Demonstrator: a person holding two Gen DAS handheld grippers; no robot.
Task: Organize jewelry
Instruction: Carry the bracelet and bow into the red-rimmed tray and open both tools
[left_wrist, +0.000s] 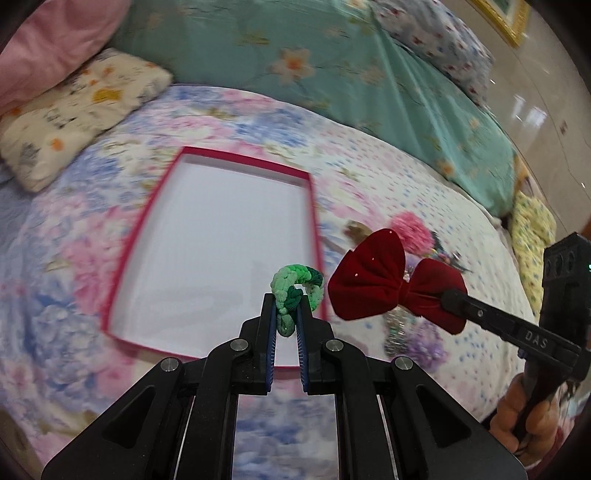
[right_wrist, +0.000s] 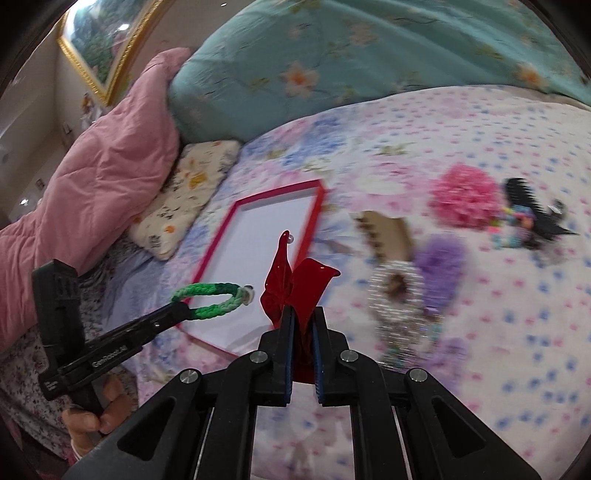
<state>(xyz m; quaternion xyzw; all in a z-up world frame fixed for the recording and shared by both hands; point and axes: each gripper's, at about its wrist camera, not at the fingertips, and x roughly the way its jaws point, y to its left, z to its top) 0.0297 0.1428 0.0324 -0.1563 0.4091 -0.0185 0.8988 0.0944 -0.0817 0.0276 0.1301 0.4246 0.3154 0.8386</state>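
Note:
My left gripper is shut on a green braided hair tie and holds it above the near right corner of the red-rimmed white tray. My right gripper is shut on a dark red velvet bow, held in the air just right of the tray. The bow and the right gripper show in the left wrist view. The hair tie and the left gripper show in the right wrist view. The tray's white floor is bare.
The tray lies on a floral bedspread. To its right lie a pink pom-pom, a purple scrunchie, a silver sequin piece, a tan comb clip and a black claw clip. Pillows and a teal quilt lie behind.

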